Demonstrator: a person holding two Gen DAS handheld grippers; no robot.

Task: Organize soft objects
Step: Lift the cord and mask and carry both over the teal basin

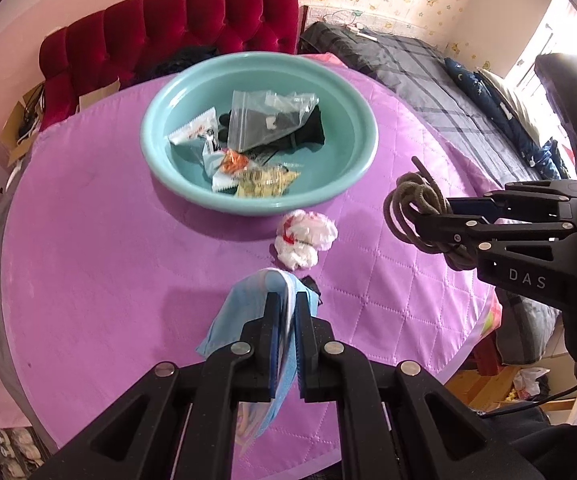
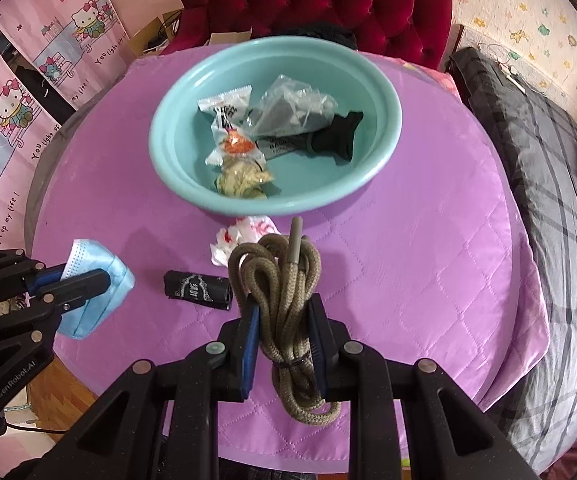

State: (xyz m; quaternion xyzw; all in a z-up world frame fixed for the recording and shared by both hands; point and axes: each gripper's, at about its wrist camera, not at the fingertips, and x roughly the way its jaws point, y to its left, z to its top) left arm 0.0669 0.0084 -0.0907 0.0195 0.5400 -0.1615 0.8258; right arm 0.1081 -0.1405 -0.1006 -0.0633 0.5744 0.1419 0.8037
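Note:
A teal bowl (image 1: 160, 160) (image 2: 384, 92) stands on the purple quilted table and holds several snack packets, a clear plastic bag (image 1: 264, 120) and a black sock (image 2: 336, 140). My left gripper (image 1: 286, 300) is shut on a blue face mask (image 1: 236, 312), which also shows in the right wrist view (image 2: 104, 292). My right gripper (image 2: 282, 312) is shut on a coiled brown cord (image 2: 276, 272), held above the table right of the bowl; the cord also shows in the left wrist view (image 1: 412, 204). A crumpled white and red plastic wrapper (image 1: 304, 238) (image 2: 240, 236) and a small black roll (image 2: 198, 290) lie in front of the bowl.
A red tufted headboard (image 1: 192, 20) stands behind the table. A bed with a dark plaid cover (image 2: 548, 200) runs along the right side. Pink cartoon hangings (image 2: 16, 112) are at the left. The table's front edge is close below both grippers.

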